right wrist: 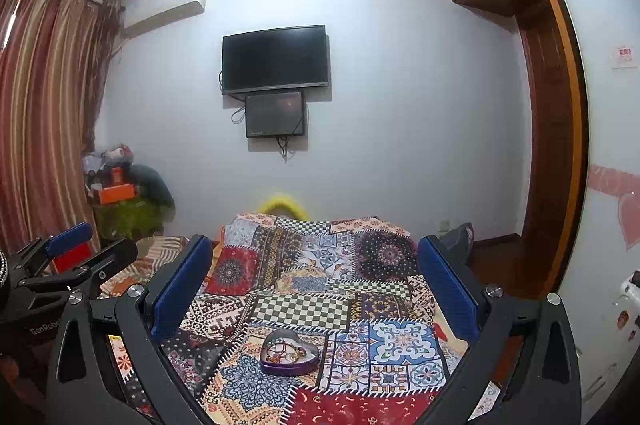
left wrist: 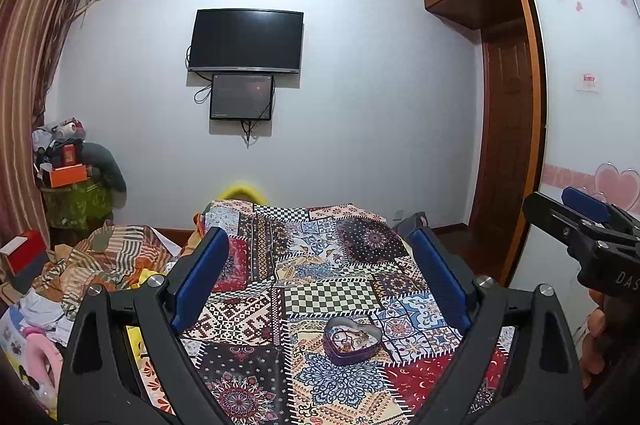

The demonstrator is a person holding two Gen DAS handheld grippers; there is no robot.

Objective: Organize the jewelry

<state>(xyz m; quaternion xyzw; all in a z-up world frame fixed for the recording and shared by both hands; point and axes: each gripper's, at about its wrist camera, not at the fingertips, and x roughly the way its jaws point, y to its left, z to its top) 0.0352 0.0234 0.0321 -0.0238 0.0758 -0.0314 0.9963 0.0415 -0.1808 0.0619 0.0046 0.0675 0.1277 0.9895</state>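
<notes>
Left wrist view: one purple heart-shaped metal tin (left wrist: 352,341) holding tangled jewelry (left wrist: 352,339) sits on the patchwork-quilted bed (left wrist: 320,257), between the spread blue-padded jaws of the empty left hand-held gripper (left wrist: 320,277); the right hand-held gripper (right wrist: 316,285) is likewise released.

Right wrist view. The right gripper (right wrist: 316,285) is held above a patchwork bedspread (right wrist: 360,309), its blue-padded fingers (right wrist: 182,289) spread wide apart with nothing between them. A purple heart-shaped tin (right wrist: 289,353) lies open on the near part of the bedspread, holding tangled jewelry (right wrist: 286,349) too small to identify. At the left edge, the left gripper (right wrist: 80,245) appears from the side. On the far wall hang a dark television (right wrist: 276,59) and, directly below, a smaller screen (right wrist: 274,115). Striped curtains (right wrist: 44,105) cover the left.
</notes>
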